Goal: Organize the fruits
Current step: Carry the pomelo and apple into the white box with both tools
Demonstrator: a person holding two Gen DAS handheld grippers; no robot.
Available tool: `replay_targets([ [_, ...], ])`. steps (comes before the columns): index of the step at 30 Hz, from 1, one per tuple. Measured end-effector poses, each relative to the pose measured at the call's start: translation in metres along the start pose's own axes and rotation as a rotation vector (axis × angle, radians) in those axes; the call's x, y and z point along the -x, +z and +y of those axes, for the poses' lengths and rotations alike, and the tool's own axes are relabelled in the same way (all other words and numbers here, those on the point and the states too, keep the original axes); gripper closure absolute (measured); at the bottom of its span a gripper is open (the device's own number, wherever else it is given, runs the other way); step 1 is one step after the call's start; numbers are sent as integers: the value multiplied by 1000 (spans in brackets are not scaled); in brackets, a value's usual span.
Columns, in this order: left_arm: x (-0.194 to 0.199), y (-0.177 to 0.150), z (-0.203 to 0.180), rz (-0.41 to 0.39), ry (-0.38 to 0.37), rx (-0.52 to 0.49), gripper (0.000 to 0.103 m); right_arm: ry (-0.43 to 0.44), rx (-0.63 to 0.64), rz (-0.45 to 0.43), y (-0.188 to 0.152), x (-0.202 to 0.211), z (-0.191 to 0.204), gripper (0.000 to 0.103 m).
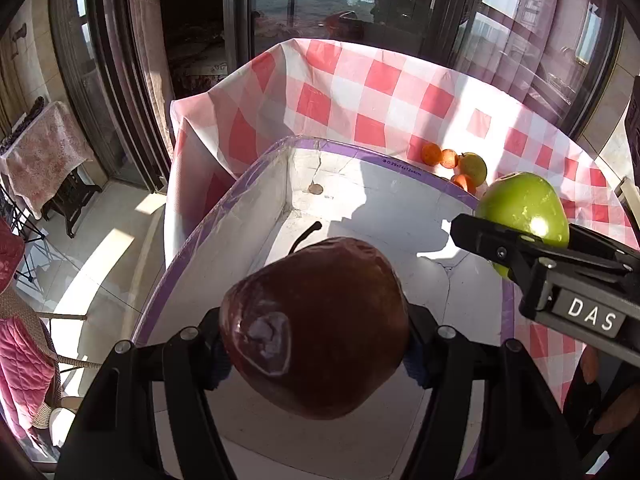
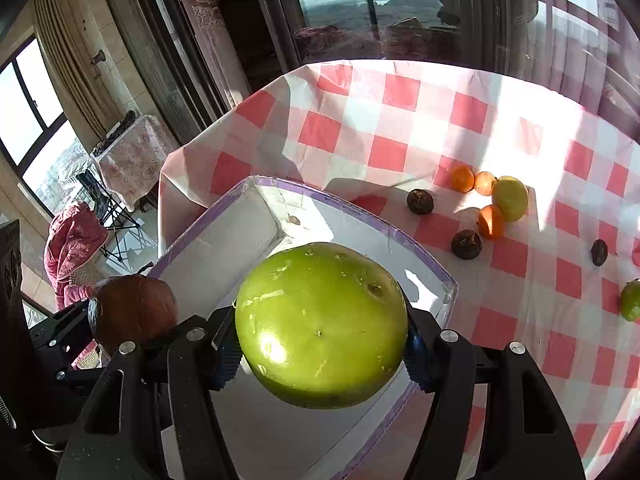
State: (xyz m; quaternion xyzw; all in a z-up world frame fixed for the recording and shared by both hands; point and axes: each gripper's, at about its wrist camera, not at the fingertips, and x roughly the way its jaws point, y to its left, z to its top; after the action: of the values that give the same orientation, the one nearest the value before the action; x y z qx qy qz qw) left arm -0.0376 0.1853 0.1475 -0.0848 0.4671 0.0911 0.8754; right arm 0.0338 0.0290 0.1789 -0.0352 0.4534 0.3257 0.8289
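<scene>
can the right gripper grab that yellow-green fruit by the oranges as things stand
Probably not yet. The right gripper has its jaws already shut on the green apple, so it would have to drop it in the white box first. The yellow-green fruit itself sits uncovered on the tablecloth.

Home balcony: checked tablecloth [image 2: 400, 120], curtains [image 2: 204, 12]

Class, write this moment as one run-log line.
left gripper: holds red apple | right gripper: holds green apple | both over white box
</scene>
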Motion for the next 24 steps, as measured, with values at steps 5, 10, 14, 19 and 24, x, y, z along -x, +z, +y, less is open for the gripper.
replay_targets([
  [5,-38,-6,31,170,40,96,37,-17,-86,140,17,-50,13,39],
  [10,-54,-15,53,277,93,160,37,-88,-196,251,15,-96,15,39],
  [14,-62,-16,57,326,122,132,37,-160,-159,312,5,-119,24,39],
  [19,-77,-20,52,405,77,119,37,-215,-196,387,-12,-137,14,39],
  [24,-93,-36,61,498,43,145,37,-267,-227,427,-28,-142,-5,39],
])
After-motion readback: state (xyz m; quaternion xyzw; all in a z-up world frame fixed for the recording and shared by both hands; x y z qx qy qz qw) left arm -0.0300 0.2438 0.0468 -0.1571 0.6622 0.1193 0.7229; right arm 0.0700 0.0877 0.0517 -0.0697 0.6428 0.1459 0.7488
